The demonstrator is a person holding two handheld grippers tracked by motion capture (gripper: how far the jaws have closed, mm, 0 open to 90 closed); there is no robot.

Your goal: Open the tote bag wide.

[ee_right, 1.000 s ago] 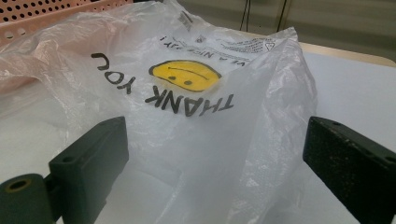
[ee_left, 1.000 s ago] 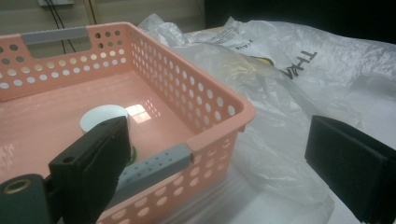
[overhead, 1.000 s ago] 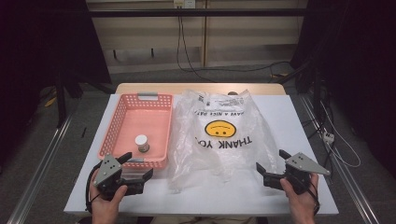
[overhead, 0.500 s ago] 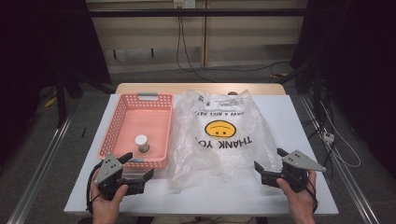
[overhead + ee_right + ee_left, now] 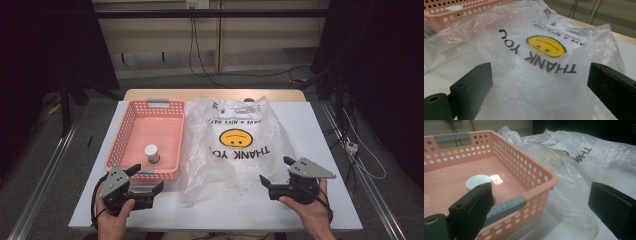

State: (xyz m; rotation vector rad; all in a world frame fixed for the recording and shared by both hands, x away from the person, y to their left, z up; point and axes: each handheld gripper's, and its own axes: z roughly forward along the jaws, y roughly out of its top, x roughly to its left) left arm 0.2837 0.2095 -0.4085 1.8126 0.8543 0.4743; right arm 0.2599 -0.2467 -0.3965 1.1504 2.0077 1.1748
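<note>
My table (image 5: 330,125) carries, from large to small, the bag, the basket and the jar. The clear bag (image 5: 235,145) with its yellow smiley lies flat at the table's middle, reaching toward 12 o'clock. The pink basket (image 5: 132,127) sits just beside it at 9 o'clock, their edges touching. A small white-lidded jar (image 5: 151,153) stands upright inside the basket, near its 6 o'clock wall. My left hand-held gripper (image 5: 145,181) hovers at the basket's near corner, jaws spread wide, holding nothing. My right hand-held gripper (image 5: 275,175) sits at the bag's 5 o'clock edge, jaws equally wide apart and empty.
</note>
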